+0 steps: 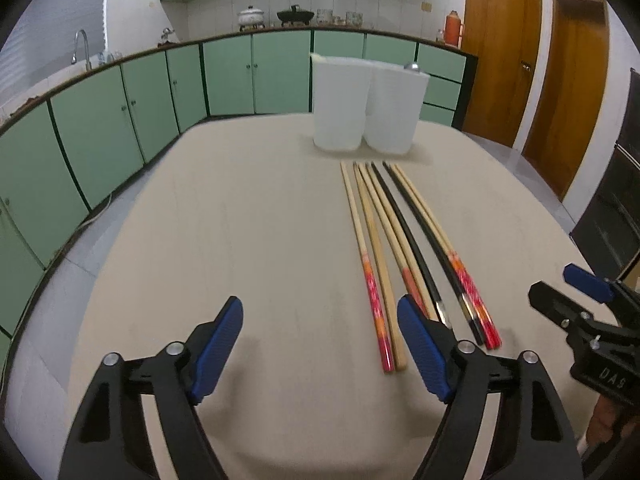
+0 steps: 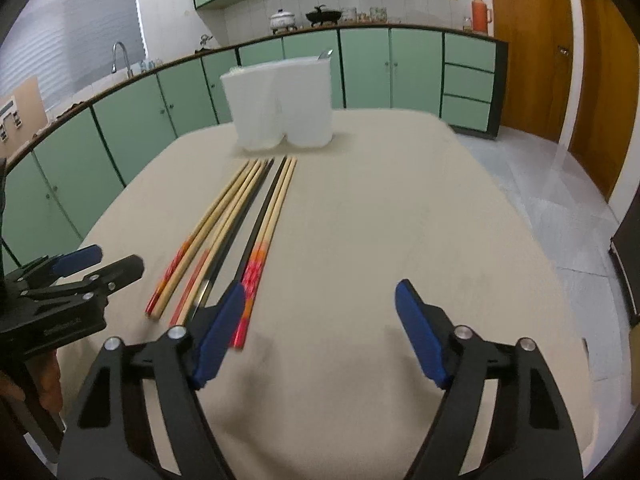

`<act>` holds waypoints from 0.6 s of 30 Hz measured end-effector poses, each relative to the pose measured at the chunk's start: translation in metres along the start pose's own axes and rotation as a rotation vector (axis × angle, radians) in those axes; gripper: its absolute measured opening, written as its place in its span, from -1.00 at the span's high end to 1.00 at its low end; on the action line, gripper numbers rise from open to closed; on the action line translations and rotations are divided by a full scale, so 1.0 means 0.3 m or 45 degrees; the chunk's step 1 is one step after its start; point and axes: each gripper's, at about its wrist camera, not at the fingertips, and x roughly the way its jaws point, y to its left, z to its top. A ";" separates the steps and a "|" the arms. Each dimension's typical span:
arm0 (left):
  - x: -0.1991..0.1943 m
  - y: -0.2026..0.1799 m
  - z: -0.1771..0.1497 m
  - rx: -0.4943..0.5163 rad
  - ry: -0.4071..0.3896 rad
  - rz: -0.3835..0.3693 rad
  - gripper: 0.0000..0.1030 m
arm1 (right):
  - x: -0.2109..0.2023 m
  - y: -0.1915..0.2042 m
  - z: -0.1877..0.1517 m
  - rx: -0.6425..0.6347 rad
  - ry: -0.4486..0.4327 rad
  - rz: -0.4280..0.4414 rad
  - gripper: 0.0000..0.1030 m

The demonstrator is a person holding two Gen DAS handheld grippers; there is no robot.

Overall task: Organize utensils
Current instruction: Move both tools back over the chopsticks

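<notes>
Several chopsticks (image 1: 370,288) (image 2: 256,276), some pale wood with red patterned ends and some black, lie side by side on the beige table (image 1: 240,220) (image 2: 380,220). They point toward a white two-compartment holder (image 1: 360,108) (image 2: 280,104) at the far edge. A metal utensil handle (image 1: 412,66) (image 2: 326,54) sticks out of its right compartment. My left gripper (image 1: 320,308) (image 2: 118,259) is open over bare table, its right finger overlapping the chopsticks' near ends. My right gripper (image 2: 320,292) (image 1: 550,280) is open too, with its left finger over the rightmost chopsticks' ends. Nothing sits between either pair of pads.
Green cabinets (image 1: 120,112) run along the left and back under a counter with pots and a sink tap (image 1: 82,46). Wooden doors (image 1: 560,92) stand at the right above a tiled floor (image 2: 540,184). A dark appliance (image 1: 616,208) sits at the far right.
</notes>
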 end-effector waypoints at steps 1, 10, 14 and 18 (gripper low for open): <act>-0.002 -0.001 -0.012 0.000 0.004 0.000 -0.48 | 0.000 0.013 -0.014 -0.013 0.006 0.000 -0.34; -0.012 0.026 -0.043 -0.021 0.030 0.013 -0.38 | 0.024 0.085 -0.069 -0.090 0.061 0.021 -0.17; -0.018 0.030 -0.051 -0.019 0.031 0.012 -0.38 | 0.033 0.089 -0.071 -0.111 0.070 0.009 -0.16; -0.010 0.022 -0.052 -0.017 0.042 0.006 -0.38 | 0.033 0.080 -0.073 -0.128 0.062 -0.010 -0.12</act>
